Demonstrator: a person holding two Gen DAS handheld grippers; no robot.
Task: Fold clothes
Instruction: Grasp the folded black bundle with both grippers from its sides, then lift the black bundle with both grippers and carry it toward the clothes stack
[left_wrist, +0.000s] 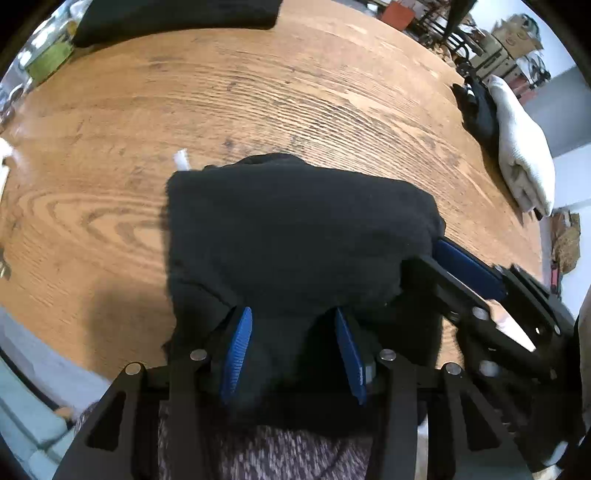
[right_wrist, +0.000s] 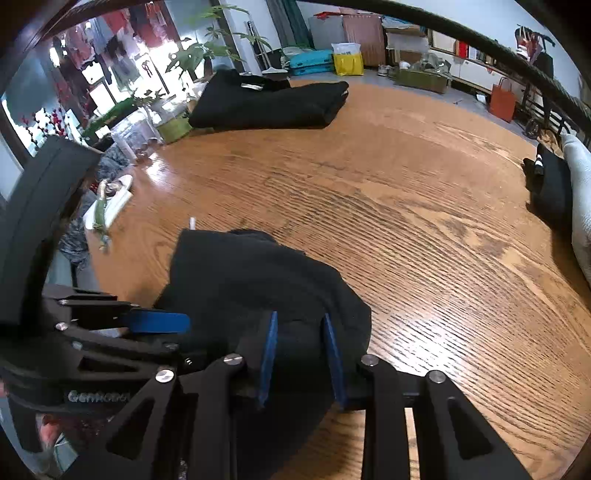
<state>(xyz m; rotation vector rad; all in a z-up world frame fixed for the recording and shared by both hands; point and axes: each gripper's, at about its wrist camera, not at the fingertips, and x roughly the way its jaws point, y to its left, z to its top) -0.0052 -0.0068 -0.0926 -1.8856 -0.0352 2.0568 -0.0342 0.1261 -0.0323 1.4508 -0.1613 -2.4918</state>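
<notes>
Your two claws meet over a black garment (left_wrist: 295, 229) bunched into a rough folded square near the front edge of the round wooden tabletop (left_wrist: 295, 92). Your left claw (left_wrist: 291, 321) points steeply down, its blue pads set partway apart with dark cloth mounded between them; the cloth fills the gap and the pads press against it on both sides, so it grips the garment's near edge. Your right claw (right_wrist: 301, 325) comes in at the garment's right side, its blue pads closer together and black cloth pinched between them, too. From the left wrist, the right claw's blue finger (left_wrist: 465, 266) shows at the garment's right corner.

A small white tag (left_wrist: 181, 158) pokes out at the garment's far left corner. Well apart from it, a folded black pile (right_wrist: 266, 103) lies at the far edge of the tabletop, and a white folded cloth (left_wrist: 524, 147) rests against a dark one (left_wrist: 480, 110) at the right rim. A green box (right_wrist: 173, 129) stands beside the far pile.
</notes>
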